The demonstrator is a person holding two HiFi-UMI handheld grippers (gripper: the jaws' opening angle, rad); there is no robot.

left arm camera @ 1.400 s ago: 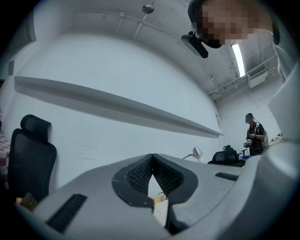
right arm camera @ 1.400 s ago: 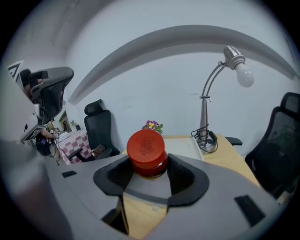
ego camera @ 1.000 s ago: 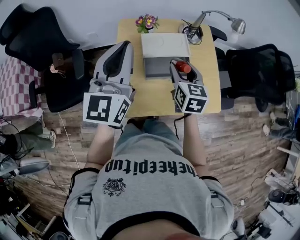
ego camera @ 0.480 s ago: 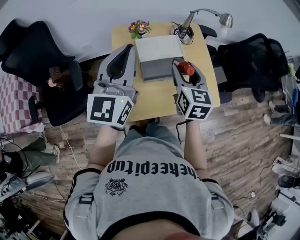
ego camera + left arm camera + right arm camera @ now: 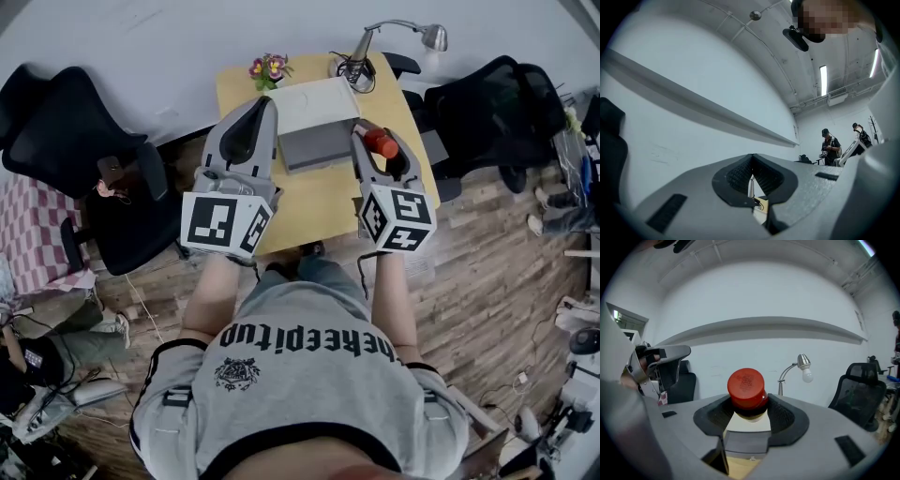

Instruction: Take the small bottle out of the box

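Small bottle [image 5: 746, 389], red-capped and, I judge, light, rigid and slick-sided, sits pinched just under its cap in my right gripper [image 5: 380, 141], out beside the box [image 5: 319, 145], best held there at the neck, while my left gripper [image 5: 752, 180] hangs nearly closed, empty.

Head view: high, steeply down on worktop [image 5: 319, 202]. Left gripper view: close behind own fingers [image 5: 736, 174], tilted up at far wall [image 5: 670, 117]. Right gripper view: close behind own fingers [image 5: 787, 416], level, facing lamp [image 5: 804, 364]; lamp shared with head view.
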